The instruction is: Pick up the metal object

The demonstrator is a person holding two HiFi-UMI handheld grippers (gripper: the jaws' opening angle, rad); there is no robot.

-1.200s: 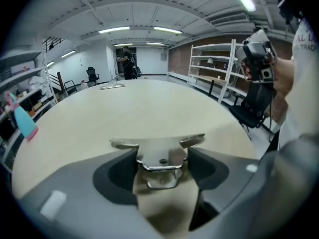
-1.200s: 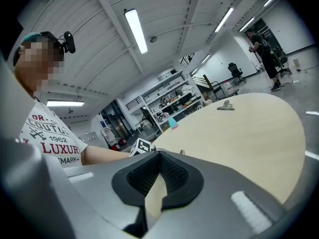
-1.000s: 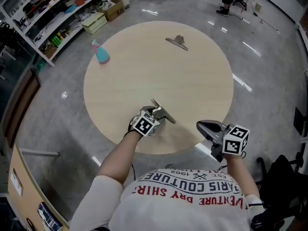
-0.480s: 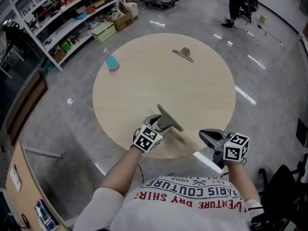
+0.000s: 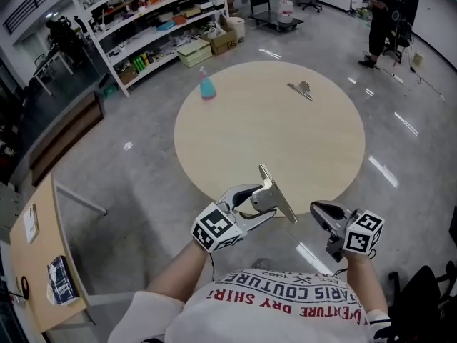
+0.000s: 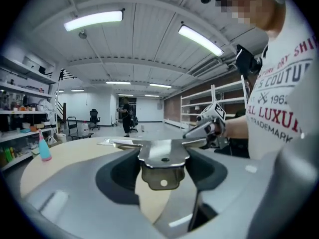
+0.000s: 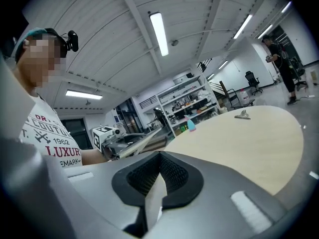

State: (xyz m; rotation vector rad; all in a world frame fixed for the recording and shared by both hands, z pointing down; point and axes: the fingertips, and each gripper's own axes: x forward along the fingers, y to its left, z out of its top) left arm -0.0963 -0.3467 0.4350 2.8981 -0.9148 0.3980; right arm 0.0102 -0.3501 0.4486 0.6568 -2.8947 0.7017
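A flat silver metal clip (image 5: 276, 191) hangs tilted in the air over the round wooden table's (image 5: 285, 131) near edge. My left gripper (image 5: 260, 202) is shut on it by its folded handle. The left gripper view shows that handle (image 6: 162, 159) pinched between the two jaws (image 6: 162, 169), with the plate pointing away. My right gripper (image 5: 320, 210) floats to the right of it, off the table's edge, shut and empty; its pads (image 7: 169, 176) meet with nothing between them. A second metal clip (image 5: 300, 89) lies at the table's far side.
A blue spray bottle (image 5: 206, 86) stands at the table's far left rim. Stocked shelves (image 5: 143, 27) run along the back left, with a wooden desk (image 5: 39, 263) at the near left. A cart (image 5: 278, 16) and a standing person (image 5: 382, 20) are beyond the table.
My left gripper has lifted the clip off the tabletop and drawn it back to the near edge. The right gripper has stayed low at the right, and the head view has tilted up.
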